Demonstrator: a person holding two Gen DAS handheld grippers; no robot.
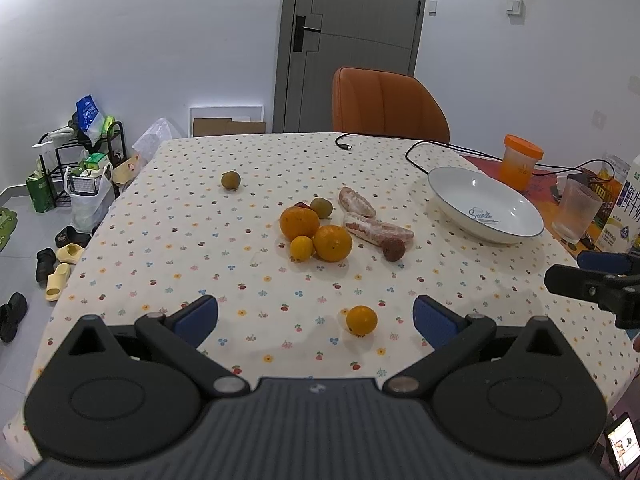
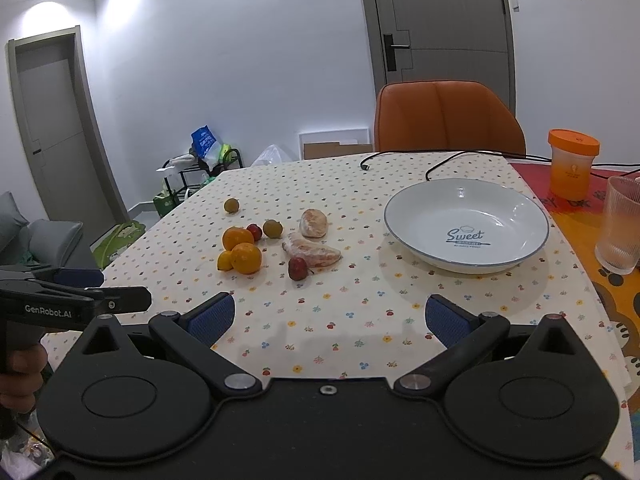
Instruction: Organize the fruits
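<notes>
- Sitting on the bench [image 1: 168,240] are the fruits: a pile of oranges [image 1: 316,236] in the middle, one small orange [image 1: 361,320] alone near the left gripper [image 1: 316,322], and one green fruit [image 1: 231,180] far off by itself.
- The white plate [image 2: 466,226] is empty and stands to the right of the pile.
- The left gripper's fingers [image 1: 198,318] are spread wide and hold nothing. The right gripper [image 2: 330,320] is spread wide and empty too.
- The fruits are round, so a bump from one finger could make them roll off the edge.
- The soft peeled pieces [image 2: 312,254] could get squashed if pinched hard.
- The glass [image 2: 618,226] and the black cable [image 2: 400,156] are close to the plate, so a wide swing could knock them.
</notes>
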